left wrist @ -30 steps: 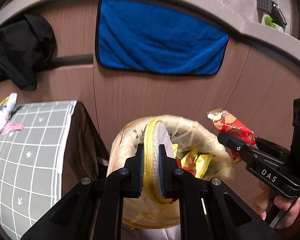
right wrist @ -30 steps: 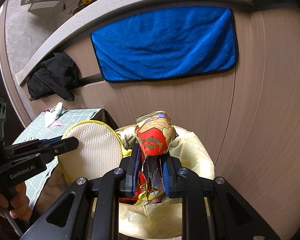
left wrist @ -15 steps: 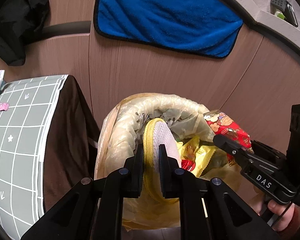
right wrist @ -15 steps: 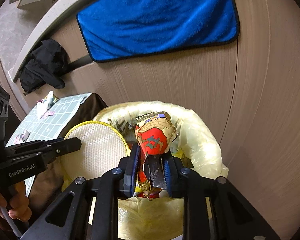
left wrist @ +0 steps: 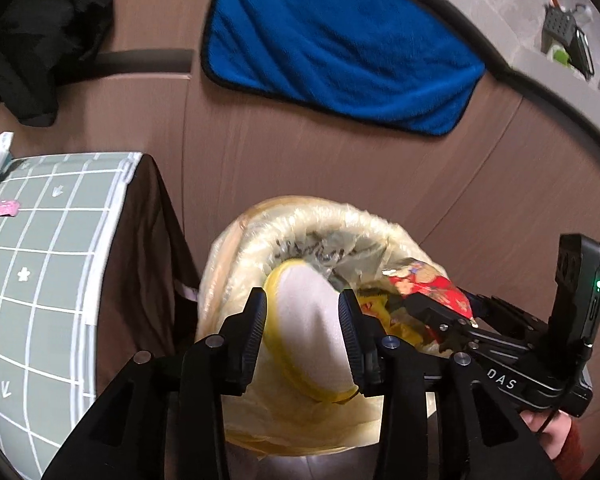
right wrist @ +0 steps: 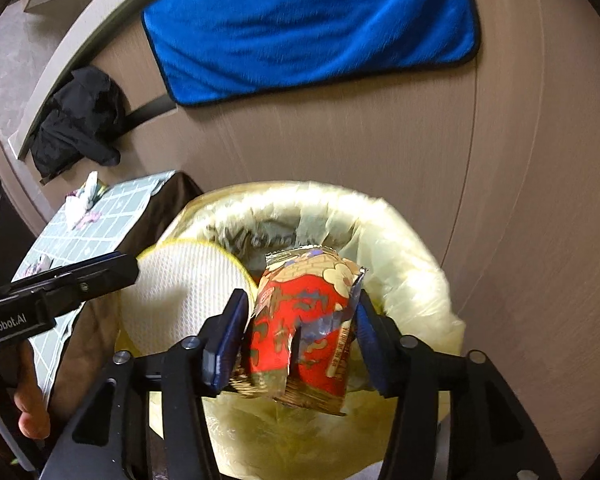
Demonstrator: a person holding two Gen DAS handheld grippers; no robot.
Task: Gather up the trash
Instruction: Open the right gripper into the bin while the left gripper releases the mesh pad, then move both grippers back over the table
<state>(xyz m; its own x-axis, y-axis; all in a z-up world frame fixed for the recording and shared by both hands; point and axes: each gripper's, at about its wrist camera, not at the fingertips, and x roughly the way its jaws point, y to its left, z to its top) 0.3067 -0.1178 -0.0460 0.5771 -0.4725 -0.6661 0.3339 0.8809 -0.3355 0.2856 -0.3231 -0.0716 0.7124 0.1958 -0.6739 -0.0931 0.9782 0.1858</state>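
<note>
Nearest in the left wrist view, the left hand-held gripper [left wrist: 303, 332] has just been opening; the round white mesh pad with a yellow rim [left wrist: 306, 320] sits between its spread jaws, tilted over the bin, and whether the pads touch it cannot be told. In the right wrist view the right hand-held gripper [right wrist: 302, 328] has likewise been opening, released around the crumpled red snack wrapper [right wrist: 300, 328], which lies loose between the jaws above the trash bin [right wrist: 400, 240] lined with a pale yellow bag. "DAS" reads on the right unit's side, "GenRobot.AI" on the left's. Beyond hang a blue towel [left wrist: 340, 40] and a black cloth [right wrist: 80, 120]; a grid-patterned mat [left wrist: 40, 260] lies left.
</note>
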